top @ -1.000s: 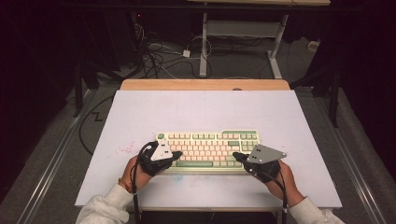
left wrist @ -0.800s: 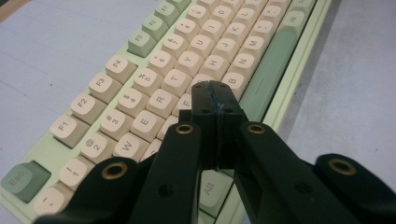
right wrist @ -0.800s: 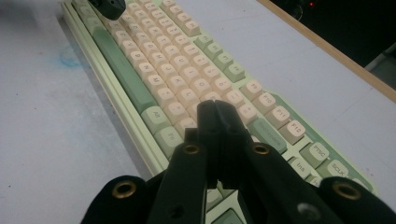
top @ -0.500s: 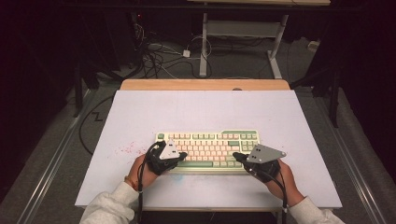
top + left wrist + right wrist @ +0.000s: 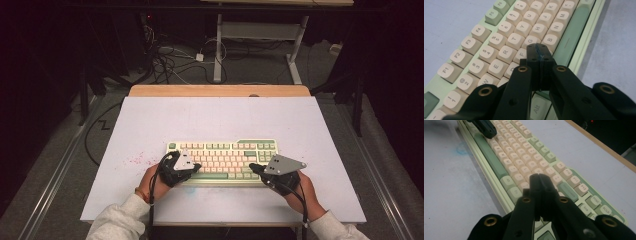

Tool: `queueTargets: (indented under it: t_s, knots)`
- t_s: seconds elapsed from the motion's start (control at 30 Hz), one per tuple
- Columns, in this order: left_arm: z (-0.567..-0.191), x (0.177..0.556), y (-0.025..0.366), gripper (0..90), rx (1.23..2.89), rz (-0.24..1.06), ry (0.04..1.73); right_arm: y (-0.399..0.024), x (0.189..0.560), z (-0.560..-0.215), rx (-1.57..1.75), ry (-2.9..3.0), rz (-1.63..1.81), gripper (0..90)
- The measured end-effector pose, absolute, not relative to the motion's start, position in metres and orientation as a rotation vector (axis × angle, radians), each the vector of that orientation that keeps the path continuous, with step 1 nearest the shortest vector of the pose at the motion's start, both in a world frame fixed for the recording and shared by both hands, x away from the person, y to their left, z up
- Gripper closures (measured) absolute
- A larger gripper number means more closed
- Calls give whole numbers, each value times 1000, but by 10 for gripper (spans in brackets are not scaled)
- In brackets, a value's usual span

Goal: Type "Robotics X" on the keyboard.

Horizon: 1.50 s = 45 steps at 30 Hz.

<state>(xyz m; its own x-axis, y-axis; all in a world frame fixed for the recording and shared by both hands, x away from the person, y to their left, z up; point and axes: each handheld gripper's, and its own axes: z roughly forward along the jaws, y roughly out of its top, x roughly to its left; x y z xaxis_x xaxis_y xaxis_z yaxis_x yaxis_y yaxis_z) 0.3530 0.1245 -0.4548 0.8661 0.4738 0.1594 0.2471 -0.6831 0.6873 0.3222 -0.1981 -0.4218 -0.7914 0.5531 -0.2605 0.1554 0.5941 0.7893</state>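
A pale green keyboard point(image 5: 222, 150) with cream and green keys lies on the white table top point(image 5: 220, 117), near its front edge. My left gripper point(image 5: 196, 166) is shut, with its tips over the lower left letter keys. In the left gripper view its closed tips point(image 5: 539, 48) sit just above the keyboard point(image 5: 499, 37), near F, G and B and beside the green space bar point(image 5: 571, 30). My right gripper point(image 5: 252, 167) is also shut and points left over the keyboard's lower right keys. In the right gripper view its closed tips point(image 5: 539, 178) hover above the keyboard point(image 5: 524, 152), and the left gripper point(image 5: 485, 127) shows at the far end.
A wooden strip point(image 5: 220, 91) borders the table's far edge. Faint red specks point(image 5: 136, 160) mark the surface left of the keyboard. Cables point(image 5: 170, 62) and desk legs point(image 5: 218, 50) lie on the floor beyond. Bare table surrounds the keyboard.
My left gripper has shifted slightly to the right, further over the keyboard's left keys. The right gripper and the keyboard have stayed put.
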Motion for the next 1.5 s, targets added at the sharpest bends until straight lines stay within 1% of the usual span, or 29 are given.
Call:
queueTargets:
  t_s: [0.73, 0.87, 0.93, 1.0, 1.5]
  knots:
    - [-455, 354, 124, 877, 2350, 432, 522, -197, 322, -423, 556, 2345, 1084, 900]
    - [-456, 357, 126, 878, 2365, 390, 533, -197, 323, -423, 560, 2349, 1080, 900]
    - [-454, 356, 126, 878, 2363, 436, 530, -197, 323, -423, 562, 2348, 1079, 900]
    - [-450, 355, 128, 878, 2339, 440, 527, -198, 323, -422, 558, 2345, 1082, 900]
    - [-441, 351, 136, 878, 2302, 485, 532, -199, 321, -420, 555, 2329, 1087, 900]
